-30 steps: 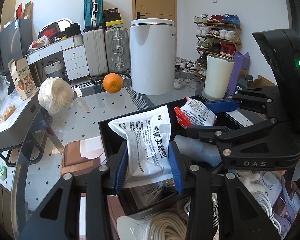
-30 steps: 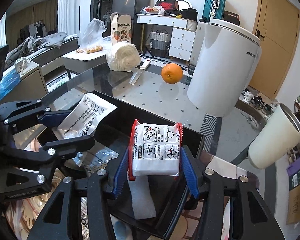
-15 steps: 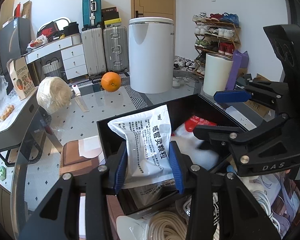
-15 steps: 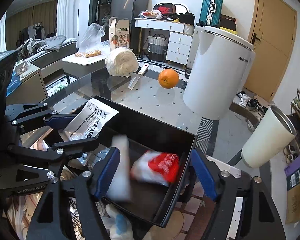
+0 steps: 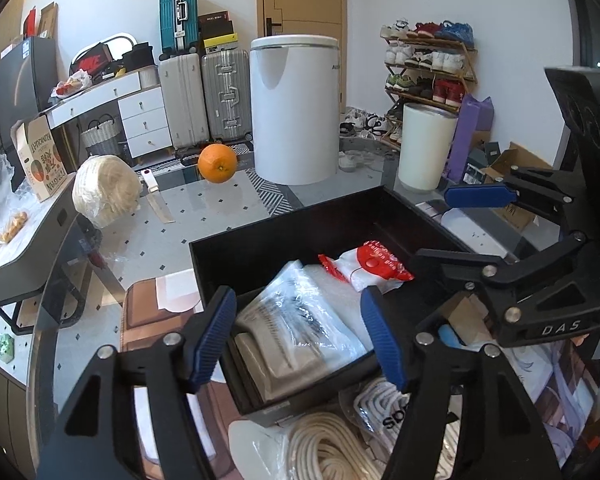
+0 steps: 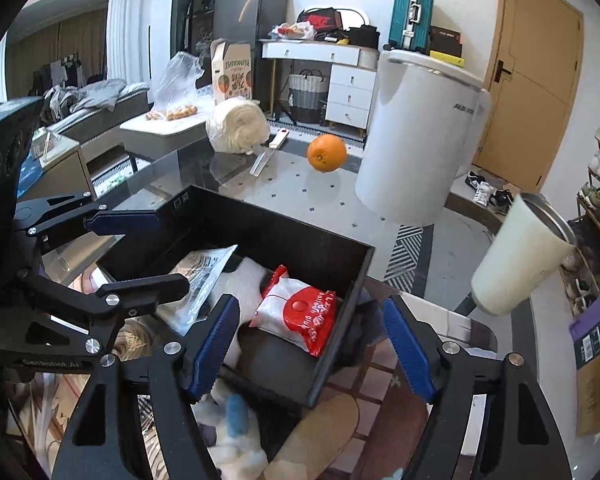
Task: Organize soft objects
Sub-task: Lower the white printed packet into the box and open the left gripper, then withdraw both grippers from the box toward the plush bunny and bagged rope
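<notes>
Both claws are hanging over the black box [image 5: 404, 200], letting go.
My left gripper [image 5: 300, 336] is opening above the clear-wrapped packet [image 5: 312, 320]; my right gripper [image 6: 312, 348] is gaping empty over the red-and-white packet [image 6: 300, 316], both lying inside.

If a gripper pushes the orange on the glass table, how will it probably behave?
The orange is round and rests on the smooth glass table, so it would probably roll away instead of sliding. Nothing stands close beside it to stop it. Its peel looks firm and unbroken, so a gentle push is unlikely to damage it.
</notes>
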